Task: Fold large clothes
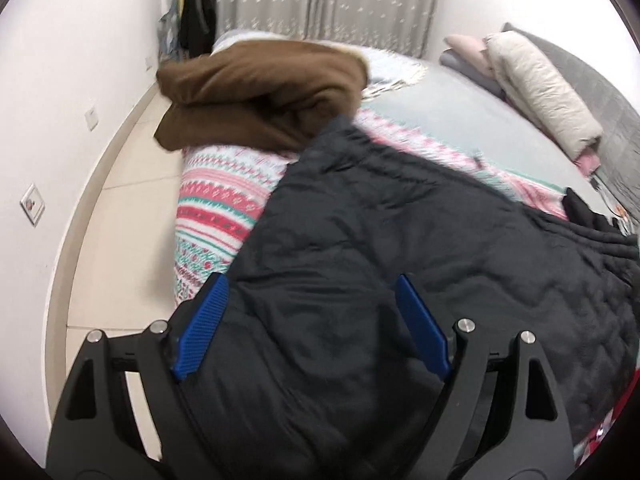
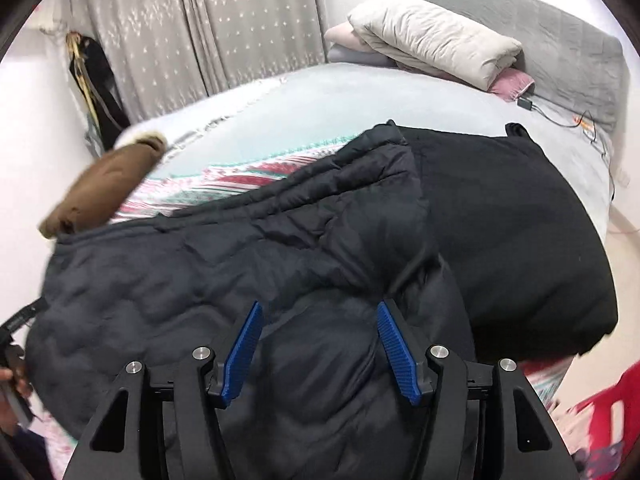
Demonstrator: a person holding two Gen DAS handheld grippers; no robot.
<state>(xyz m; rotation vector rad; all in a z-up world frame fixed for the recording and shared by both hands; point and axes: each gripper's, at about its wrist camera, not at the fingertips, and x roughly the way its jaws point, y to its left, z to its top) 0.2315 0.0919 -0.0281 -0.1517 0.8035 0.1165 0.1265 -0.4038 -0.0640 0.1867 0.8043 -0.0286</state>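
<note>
Patterned bed (image 1: 216,208), dark quilted coat (image 1: 360,280) – edges cut off, both grippers' fingers (image 1: 208,320) (image 2: 394,348) spread, empty.

1. Dark quilted puffer jacket (image 1: 360,240): matt padded cloth, stitched into soft ridges.
2. Brown fleece blanket (image 1: 260,92): fuzzy, matt.
3. Striped patterned bedspread (image 1: 216,208): woven cloth.
4. Blue gripper pads (image 1: 420,320): ribbed plastic; black matt frame, shiny metal pins.
5. Pale floor tiles (image 1: 132,184): smooth, faintly glossy.

one dark quilted jacket (image 1: 360,280), one brown blanket (image 1: 260,88)
</note>
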